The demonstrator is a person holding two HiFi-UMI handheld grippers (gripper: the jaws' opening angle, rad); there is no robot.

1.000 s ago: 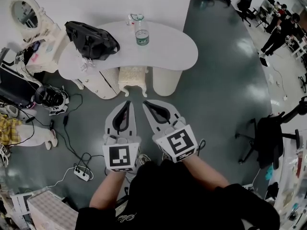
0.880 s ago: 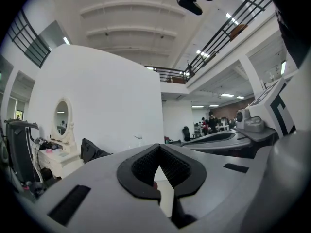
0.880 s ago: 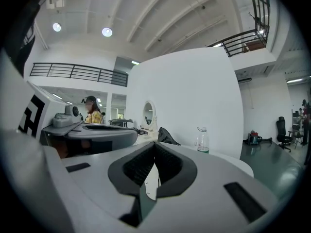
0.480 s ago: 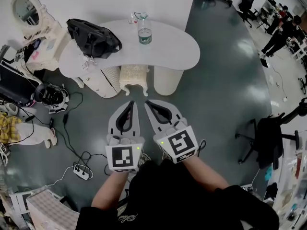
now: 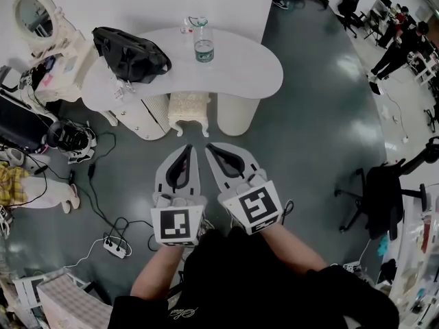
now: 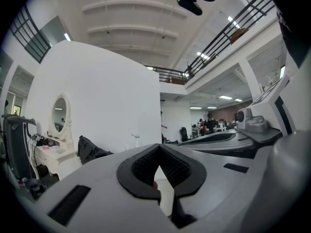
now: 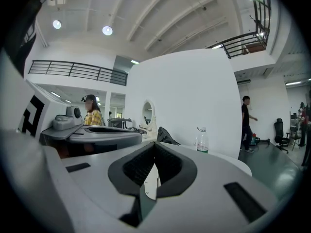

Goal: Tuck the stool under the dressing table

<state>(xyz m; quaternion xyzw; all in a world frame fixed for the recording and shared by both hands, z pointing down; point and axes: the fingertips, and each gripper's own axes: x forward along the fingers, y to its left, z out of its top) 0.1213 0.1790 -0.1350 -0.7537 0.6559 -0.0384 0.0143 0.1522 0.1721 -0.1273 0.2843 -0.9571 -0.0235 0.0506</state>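
Note:
In the head view a cream stool (image 5: 188, 107) with a cushioned top and carved legs stands tucked under the front edge of the white kidney-shaped dressing table (image 5: 240, 70). My left gripper (image 5: 188, 147) and right gripper (image 5: 208, 147) are side by side on the near side of the stool, pointing at it with a stretch of floor between. Both are shut, with nothing held. In the left gripper view the closed jaws (image 6: 156, 149) fill the lower frame. The right gripper view shows its closed jaws (image 7: 154, 147) with the table behind.
On the table lie a black bag (image 5: 130, 53) and a water bottle (image 5: 200, 43). A white vanity with an oval mirror (image 5: 34, 18) stands at left. Cables and a power strip (image 5: 114, 246) lie on the floor at left. An office chair (image 5: 381, 197) stands at right; people are far back right.
The view has shifted slightly; the grippers and the stool keep their places.

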